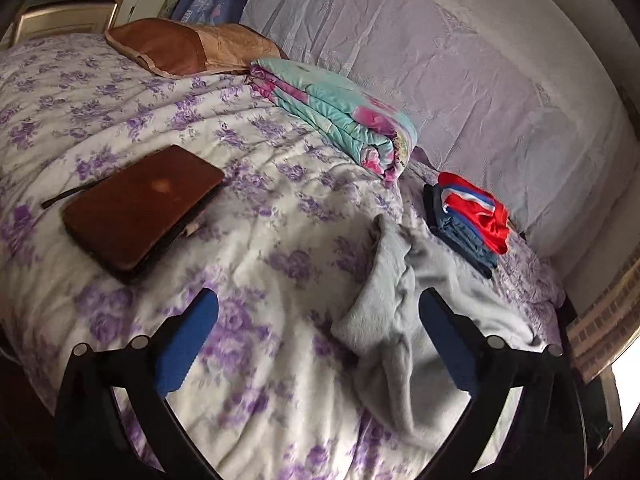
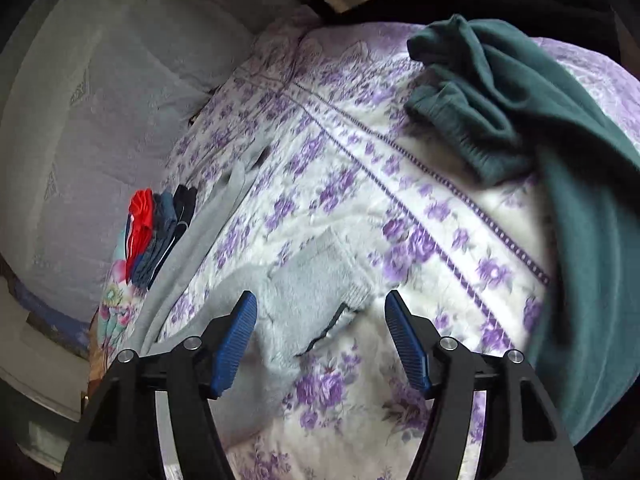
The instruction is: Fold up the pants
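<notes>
Loosely rumpled grey fleece pants, quilted floral bedspread

You are working in a lived-in home bedroom.

You face a bed spread with a white quilt printed with purple flowers, and a pale lilac embossed padded headboard runs along its far side. On the quilt lie a brown satin pillow, a folded turquoise-and-pink floral blanket, a closed brown laptop, a small stack of folded red and blue clothes, crumpled light grey fleece pants and a dark green fleece garment: everyday laundry, not shop stock.
</notes>
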A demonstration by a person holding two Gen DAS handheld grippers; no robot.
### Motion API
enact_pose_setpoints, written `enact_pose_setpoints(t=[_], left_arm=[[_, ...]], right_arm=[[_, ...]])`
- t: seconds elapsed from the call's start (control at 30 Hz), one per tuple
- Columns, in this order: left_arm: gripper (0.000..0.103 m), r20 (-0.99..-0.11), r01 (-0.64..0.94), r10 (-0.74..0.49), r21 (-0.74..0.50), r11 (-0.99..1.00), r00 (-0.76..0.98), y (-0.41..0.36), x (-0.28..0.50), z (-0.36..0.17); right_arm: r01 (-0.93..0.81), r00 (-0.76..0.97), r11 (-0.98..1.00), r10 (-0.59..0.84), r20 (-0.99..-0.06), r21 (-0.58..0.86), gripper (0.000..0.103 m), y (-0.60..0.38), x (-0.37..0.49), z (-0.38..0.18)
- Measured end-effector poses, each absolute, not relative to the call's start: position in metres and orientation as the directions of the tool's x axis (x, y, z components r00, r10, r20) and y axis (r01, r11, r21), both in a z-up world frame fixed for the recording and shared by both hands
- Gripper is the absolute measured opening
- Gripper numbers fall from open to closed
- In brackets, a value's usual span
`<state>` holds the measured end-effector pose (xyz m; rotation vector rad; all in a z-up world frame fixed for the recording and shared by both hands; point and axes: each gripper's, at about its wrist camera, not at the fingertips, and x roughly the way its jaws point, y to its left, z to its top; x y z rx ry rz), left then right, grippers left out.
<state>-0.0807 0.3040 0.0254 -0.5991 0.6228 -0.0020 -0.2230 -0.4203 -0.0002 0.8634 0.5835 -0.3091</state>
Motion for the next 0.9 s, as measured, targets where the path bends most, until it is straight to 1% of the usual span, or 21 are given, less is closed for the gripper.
enact_pose_setpoints(t=[0.07, 0.13, 0.23, 0.3, 0.4, 0.43, 0.5, 0.53, 0.6, 0.63, 0.7, 0.73, 0.8, 0.9], left_arm=[[0.097, -0.554, -0.139, -0.220, -0.533, 0.835, 0.803, 0.301, -0.042, 0.032], [0.097, -0.585, -0.105, -0.235, -0.487, 0.867, 0.776, 0.286, 0.004, 0.037], [0.097, -0.671, -0.039, -0.290, -0.430, 0.902, 0.683, 0.262, 0.074, 0.031], [0.097, -0.716, 0.002, -0.377, -0.464, 0.886, 0.587, 0.250, 0.116, 0.019], [0.096, -0.737, 0.019, -0.462, -0.521, 0.853, 0.494, 0.237, 0.145, -0.006], [0.093, -0.745, 0.023, -0.470, -0.523, 0.852, 0.473, 0.233, 0.150, -0.015], [0.077, -0.739, 0.034, -0.425, -0.480, 0.877, 0.523, 0.230, 0.149, -0.019], [0.056, -0.717, 0.044, -0.427, -0.486, 0.873, 0.551, 0.231, 0.145, -0.018], [0.040, -0.664, 0.040, -0.425, -0.512, 0.858, 0.615, 0.239, 0.134, -0.013], [0.017, -0.651, 0.014, -0.385, -0.498, 0.867, 0.655, 0.244, 0.129, -0.010], [0.012, -0.592, 0.013, -0.416, -0.565, 0.825, 0.691, 0.257, 0.125, -0.010], [0.005, -0.577, 0.001, -0.414, -0.582, 0.813, 0.704, 0.263, 0.124, -0.010], [0.004, -0.578, -0.026, -0.405, -0.595, 0.803, 0.709, 0.268, 0.125, -0.013], [0.004, -0.583, -0.044, -0.413, -0.612, 0.790, 0.699, 0.272, 0.130, -0.018]], right_arm=[[0.445, 0.817, 0.624, 0.011, -0.577, 0.642, 0.067, -0.416, -0.211, 0.002], [0.422, 0.816, 0.639, 0.042, -0.577, 0.643, 0.067, -0.407, -0.195, 0.002], [0.392, 0.809, 0.646, 0.097, -0.580, 0.655, 0.067, -0.393, -0.178, 0.001], [0.381, 0.806, 0.659, 0.108, -0.582, 0.649, 0.067, -0.385, -0.171, 0.004], [0.385, 0.799, 0.694, 0.079, -0.596, 0.609, 0.067, -0.380, -0.158, 0.011], [0.387, 0.799, 0.703, 0.069, -0.598, 0.597, 0.067, -0.380, -0.152, 0.014], [0.381, 0.800, 0.716, 0.062, -0.596, 0.586, 0.067, -0.384, -0.135, 0.018], [0.378, 0.800, 0.720, 0.061, -0.597, 0.582, 0.067, -0.386, -0.123, 0.020], [0.374, 0.800, 0.717, 0.071, -0.596, 0.588, 0.067, -0.394, -0.097, 0.021], [0.371, 0.799, 0.710, 0.084, -0.595, 0.599, 0.067, -0.398, -0.083, 0.020], [0.381, 0.794, 0.686, 0.100, -0.600, 0.620, 0.067, -0.408, -0.052, 0.013], [0.389, 0.791, 0.673, 0.106, -0.603, 0.629, 0.066, -0.412, -0.036, 0.008], [0.398, 0.782, 0.644, 0.134, -0.609, 0.654, 0.055, -0.420, -0.004, -0.002], [0.417, 0.772, 0.592, 0.171, -0.612, 0.690, 0.054, -0.427, 0.037, -0.017]])
